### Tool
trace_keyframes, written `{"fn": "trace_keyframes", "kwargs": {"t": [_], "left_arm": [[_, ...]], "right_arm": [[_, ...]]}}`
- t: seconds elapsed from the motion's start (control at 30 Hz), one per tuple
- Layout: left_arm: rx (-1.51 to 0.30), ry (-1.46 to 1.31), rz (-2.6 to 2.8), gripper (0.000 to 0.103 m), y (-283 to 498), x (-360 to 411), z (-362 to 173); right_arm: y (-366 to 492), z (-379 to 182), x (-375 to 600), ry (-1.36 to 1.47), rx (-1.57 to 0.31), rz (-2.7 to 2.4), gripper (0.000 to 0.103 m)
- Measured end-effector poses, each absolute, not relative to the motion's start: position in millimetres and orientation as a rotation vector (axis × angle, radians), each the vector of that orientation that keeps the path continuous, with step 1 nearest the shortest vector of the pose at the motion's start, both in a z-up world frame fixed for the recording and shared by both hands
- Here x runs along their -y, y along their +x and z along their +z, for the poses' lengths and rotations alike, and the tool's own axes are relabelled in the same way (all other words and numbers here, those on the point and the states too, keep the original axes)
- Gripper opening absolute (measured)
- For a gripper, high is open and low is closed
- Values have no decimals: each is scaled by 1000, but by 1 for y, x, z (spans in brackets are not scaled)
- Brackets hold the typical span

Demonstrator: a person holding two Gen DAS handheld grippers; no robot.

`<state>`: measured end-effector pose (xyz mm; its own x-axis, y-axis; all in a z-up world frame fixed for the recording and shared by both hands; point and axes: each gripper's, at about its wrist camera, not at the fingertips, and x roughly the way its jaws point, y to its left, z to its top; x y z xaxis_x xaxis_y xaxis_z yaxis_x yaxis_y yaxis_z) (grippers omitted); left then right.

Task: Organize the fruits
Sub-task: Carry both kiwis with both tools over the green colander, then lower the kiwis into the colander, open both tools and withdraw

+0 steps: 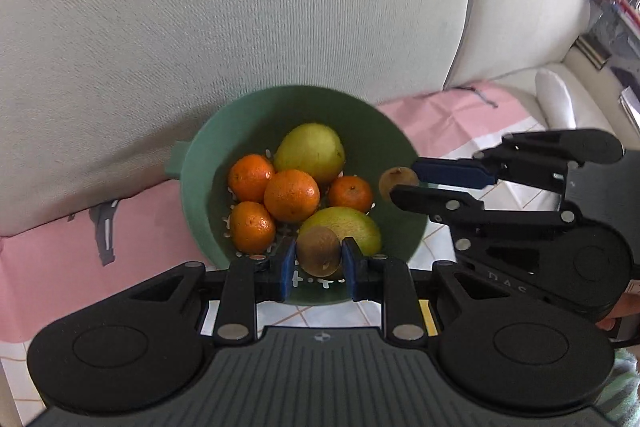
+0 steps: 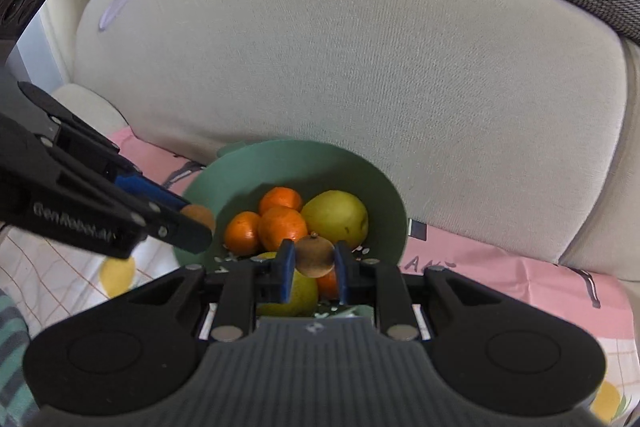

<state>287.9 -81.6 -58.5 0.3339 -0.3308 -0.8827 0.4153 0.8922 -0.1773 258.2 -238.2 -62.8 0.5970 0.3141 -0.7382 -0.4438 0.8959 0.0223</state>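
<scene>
Beside a beige sofa [image 1: 240, 7], each hand-held gripper, left [image 1: 319, 259] and right [image 2: 315, 259], is gripping a kiwi over the green bowl [image 1: 240, 131], presumably for dropping in.

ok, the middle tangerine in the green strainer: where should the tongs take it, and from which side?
Across its widest middle, coming straight down from above. The middle tangerine looks highest on the pile. A pear and other fruit crowd its sides, and the strainer wall would likely block a level approach.
</scene>
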Motion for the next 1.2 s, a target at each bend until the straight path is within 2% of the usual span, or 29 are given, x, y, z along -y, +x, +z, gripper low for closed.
{"fn": "trace_keyframes", "kwargs": {"t": [0.27,0.47,1.13,1.2], "left_arm": [[-1218,76,-459,27,310,82,-86],[-1259,42,-444,27,321,77,-99],[-1280,71,-434,28,323,77,-109],[-1280,76,-432,31,324,78,-110]], "right_arm": [[286,-87,229,-200,-898,474,17],[302,-99,230,-123,-945,482,17],[327,-116,230,18,-1026,475,18],[328,-115,233,39,-1030,467,18]]}}
